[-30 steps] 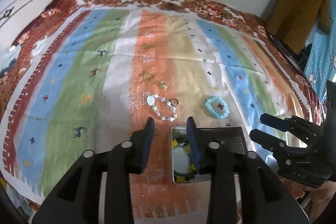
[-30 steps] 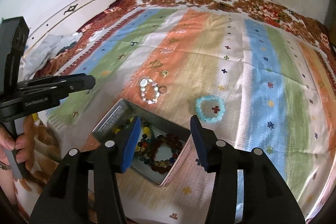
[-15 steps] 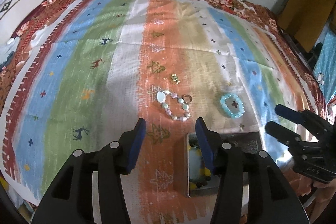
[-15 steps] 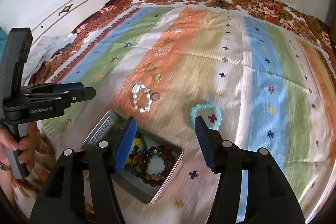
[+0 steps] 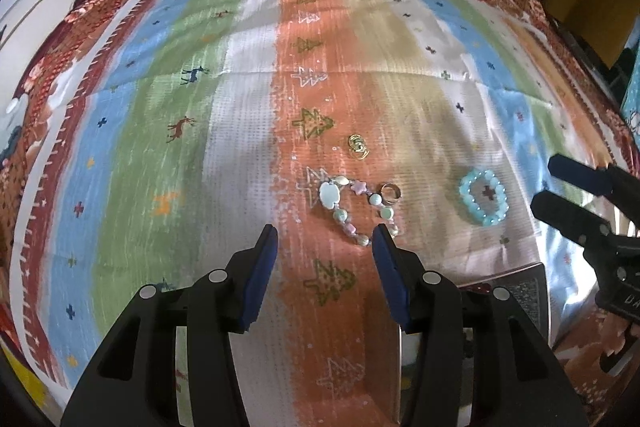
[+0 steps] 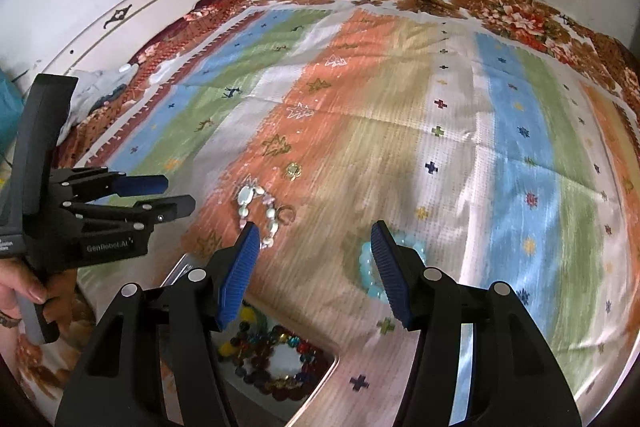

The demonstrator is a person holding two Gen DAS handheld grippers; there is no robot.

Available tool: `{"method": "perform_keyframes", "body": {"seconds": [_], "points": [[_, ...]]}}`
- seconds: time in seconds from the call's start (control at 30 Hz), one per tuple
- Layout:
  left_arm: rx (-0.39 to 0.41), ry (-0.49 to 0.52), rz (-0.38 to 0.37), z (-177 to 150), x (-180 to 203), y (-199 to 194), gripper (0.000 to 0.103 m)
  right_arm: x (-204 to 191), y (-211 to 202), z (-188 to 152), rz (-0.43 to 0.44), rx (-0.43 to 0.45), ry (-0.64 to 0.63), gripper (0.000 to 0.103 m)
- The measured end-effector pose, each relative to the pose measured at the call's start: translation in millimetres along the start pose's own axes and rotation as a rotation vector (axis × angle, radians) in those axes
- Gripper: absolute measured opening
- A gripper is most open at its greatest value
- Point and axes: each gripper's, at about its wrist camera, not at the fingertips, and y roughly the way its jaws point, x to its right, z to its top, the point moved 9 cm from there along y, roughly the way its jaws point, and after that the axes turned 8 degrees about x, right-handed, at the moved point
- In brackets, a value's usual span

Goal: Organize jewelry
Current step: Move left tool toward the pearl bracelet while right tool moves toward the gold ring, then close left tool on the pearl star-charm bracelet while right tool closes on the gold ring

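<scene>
1. The pastel bead bracelet lies flat on the orange stripe of the striped cloth, just ahead of the left gripper. Its beads look light, hard and smooth on a limp cord, so it will probably sag and swing when lifted; pinching across one side of the loop, over a mid-sized bead, seems the safest hold.
2. A small ring rests touching or just beside the bracelet's right side, and a gold charm lies a little beyond. Both are tiny and likely slippery, easy to nudge away.
3. The turquoise bead bracelet lies apart to the right, directly under the right gripper, whose right finger partly covers it in the right wrist view.
4. The metal tin, nearest the person, already holds dark and coloured bead bracelets.
5. The left gripper's jaws stand apart and hold nothing.
6. The right gripper's jaws are likewise spread and empty, poised above the cloth.
</scene>
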Motion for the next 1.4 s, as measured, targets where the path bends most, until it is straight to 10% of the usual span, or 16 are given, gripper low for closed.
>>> {"method": "perform_keyframes", "body": {"seconds": [1.4], "points": [[-0.154, 0.103, 0.071, 9, -10, 81, 0.037, -6, 113, 19, 0.034, -0.137, -0.153, 0.047]]}}
